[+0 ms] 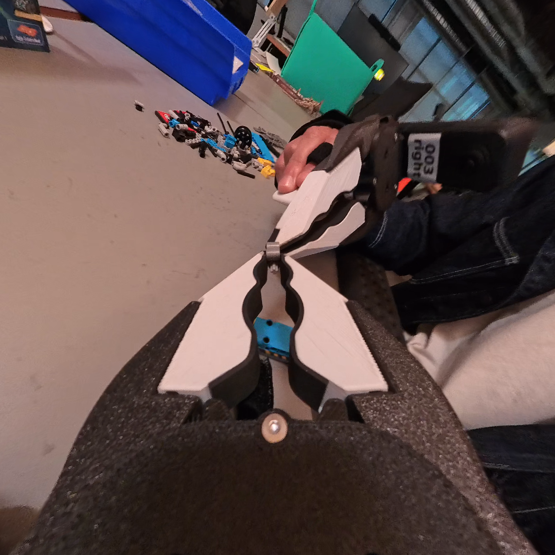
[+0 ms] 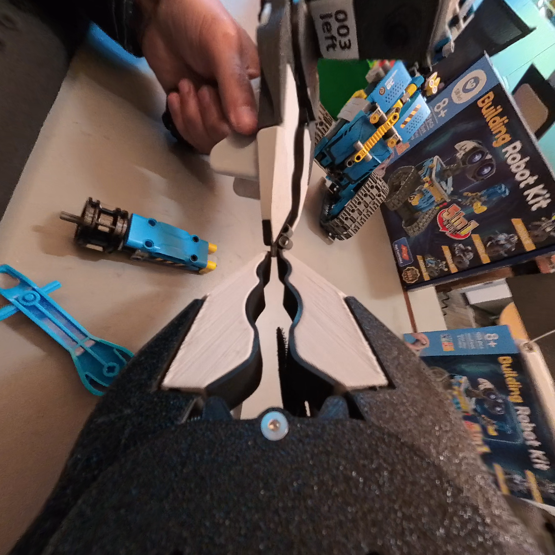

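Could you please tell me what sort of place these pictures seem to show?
Probably a workshop or lab bench used for building toy kits. A pile of small plastic building parts lies on the grey table, a half-built blue tracked vehicle stands beside a robot kit box, and blue storage bins sit behind.

We see both views in soft indoor light, moderately bright, with a warm tone on the table [image 2: 99, 150]. In the right wrist view short, soft shadows lie beside the blue motor block [image 2: 162, 240], so the light seems to come from above. There is no strong glare; only the small screw [image 1: 274, 426] shines a little. The wide-angle lens bends straight lines strongly near the edges. The box [image 2: 492, 414] at the right edge is smeared by blur, and the far background in the left wrist view is soft.
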`<state>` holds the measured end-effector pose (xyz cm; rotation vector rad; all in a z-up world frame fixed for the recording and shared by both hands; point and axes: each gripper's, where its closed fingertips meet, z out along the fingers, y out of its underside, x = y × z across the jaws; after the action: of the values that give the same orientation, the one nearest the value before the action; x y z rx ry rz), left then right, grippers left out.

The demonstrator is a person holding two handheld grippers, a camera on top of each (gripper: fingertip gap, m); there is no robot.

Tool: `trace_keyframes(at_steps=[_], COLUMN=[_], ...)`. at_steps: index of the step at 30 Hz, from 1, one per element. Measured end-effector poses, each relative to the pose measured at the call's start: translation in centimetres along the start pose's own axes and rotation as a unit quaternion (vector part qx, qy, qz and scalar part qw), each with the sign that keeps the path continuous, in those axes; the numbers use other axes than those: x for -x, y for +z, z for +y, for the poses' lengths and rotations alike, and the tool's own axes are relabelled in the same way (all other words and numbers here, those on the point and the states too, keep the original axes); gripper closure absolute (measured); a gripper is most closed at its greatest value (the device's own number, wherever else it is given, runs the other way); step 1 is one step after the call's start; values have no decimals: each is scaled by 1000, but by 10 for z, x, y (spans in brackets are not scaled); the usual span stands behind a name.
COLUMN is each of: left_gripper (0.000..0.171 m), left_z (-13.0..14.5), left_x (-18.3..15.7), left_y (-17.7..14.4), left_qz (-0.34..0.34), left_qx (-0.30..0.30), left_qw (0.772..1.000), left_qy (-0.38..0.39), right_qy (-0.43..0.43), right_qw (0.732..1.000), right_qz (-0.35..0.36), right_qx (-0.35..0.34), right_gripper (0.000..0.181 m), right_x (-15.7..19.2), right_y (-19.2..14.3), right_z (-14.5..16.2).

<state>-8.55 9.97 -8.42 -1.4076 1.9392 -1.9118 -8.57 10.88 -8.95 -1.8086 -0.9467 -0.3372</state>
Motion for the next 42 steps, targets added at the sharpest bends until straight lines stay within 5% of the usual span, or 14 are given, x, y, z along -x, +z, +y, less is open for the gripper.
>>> trace_keyframes(at_steps=[3,7,16,22,33,42], left_gripper=[166,166,167,167,167,167], left_z=[-9,-19,-21,-29,-28,-21], left_x=[-8,-28,-27,-23,-40,-31], left_y=[-4,-8,-7,-9,-7,-5], left_qz=[6,47,134,141,207,154], left_qx=[-22,-53,-67,-93,-89,-67], left_qw=[999,996,982,972,953,968], left_qy=[28,47,-115,-162,-203,-185], right_qy=[120,311,116,45,45,31], right_qw=[991,929,987,994,989,994], right_qz=[-25,-133,-12,61,39,26], right_qx=[-59,-152,-115,-81,-132,-100], right_gripper=[179,170,174,179,179,171], right_x=[-6,-10,-12,-21,-13,-7], right_y=[-6,-17,-16,-14,-28,-20], right_z=[-12,-28,-26,-26,-36,-26])
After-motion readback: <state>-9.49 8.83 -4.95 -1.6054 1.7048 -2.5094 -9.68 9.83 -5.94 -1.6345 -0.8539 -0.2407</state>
